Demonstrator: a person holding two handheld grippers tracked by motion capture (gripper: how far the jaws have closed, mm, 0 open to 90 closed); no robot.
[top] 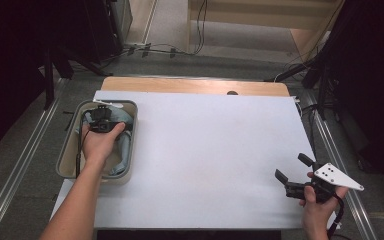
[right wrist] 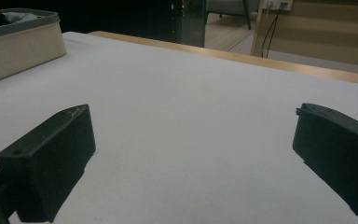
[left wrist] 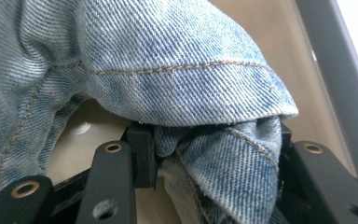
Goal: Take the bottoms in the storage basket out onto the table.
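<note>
A beige bin with a grey rim [top: 110, 102] stands at the table's left edge and holds a crumpled piece of light-blue denim [top: 123, 150]. My left gripper [top: 100, 121] is down inside the bin, held by a hand. In the left gripper view its jaws [left wrist: 212, 154] press on a bunched fold of the denim [left wrist: 177, 70], with the bin's beige wall [left wrist: 261, 37] behind. My right gripper [top: 292, 167] hovers over the table's front right corner, open. Nothing lies between its jaws [right wrist: 196, 126] but the white tabletop.
A white sheet [top: 205, 150] covers the table, with a wooden strip [top: 195, 86] along its far edge. The bin [right wrist: 18, 44] appears far off in the right gripper view. Metal rails run along both sides, and cables and dark stands lie beyond the table.
</note>
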